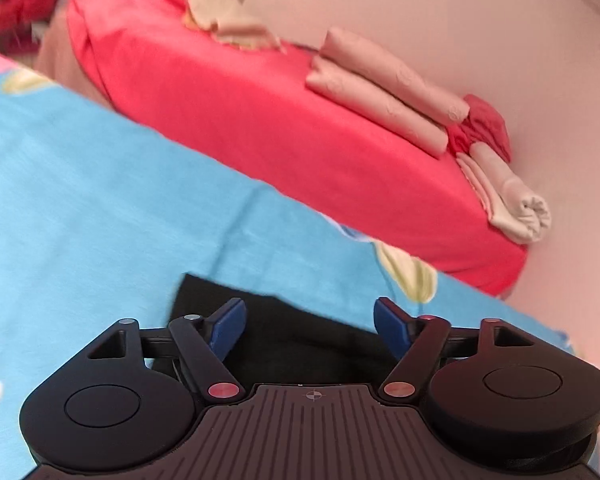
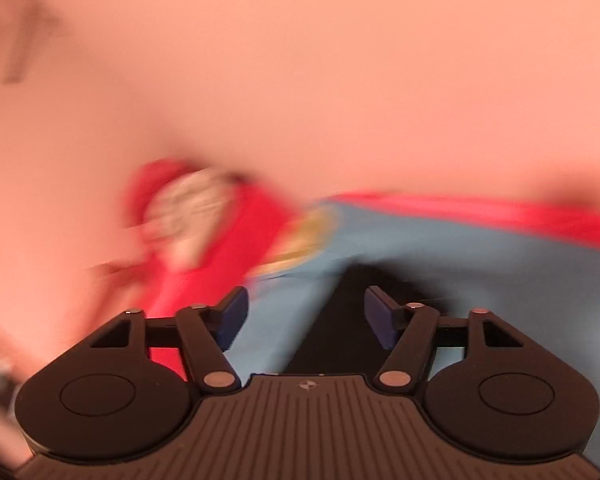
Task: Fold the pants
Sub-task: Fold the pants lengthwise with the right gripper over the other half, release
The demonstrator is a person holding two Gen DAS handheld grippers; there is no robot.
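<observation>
The black pants point(image 1: 300, 332) lie flat on a light blue patterned sheet point(image 1: 100, 184). In the left wrist view my left gripper point(image 1: 310, 322) is open, just above the pants, its blue fingers point(image 1: 230, 326) spread either side of the cloth and holding nothing. The right wrist view is badly blurred by motion. My right gripper point(image 2: 306, 316) is open and empty, with a black edge of the pants point(image 2: 340, 320) between and below its fingers, on the blue sheet point(image 2: 420, 240).
A red-covered bed point(image 1: 260, 120) stands beyond the blue sheet, against a pink wall point(image 1: 460, 20). Folded beige cloths point(image 1: 384, 88) and a rolled bundle point(image 1: 512, 204) lie on it. A blurred red and white thing point(image 2: 196, 216) shows at the left of the right wrist view.
</observation>
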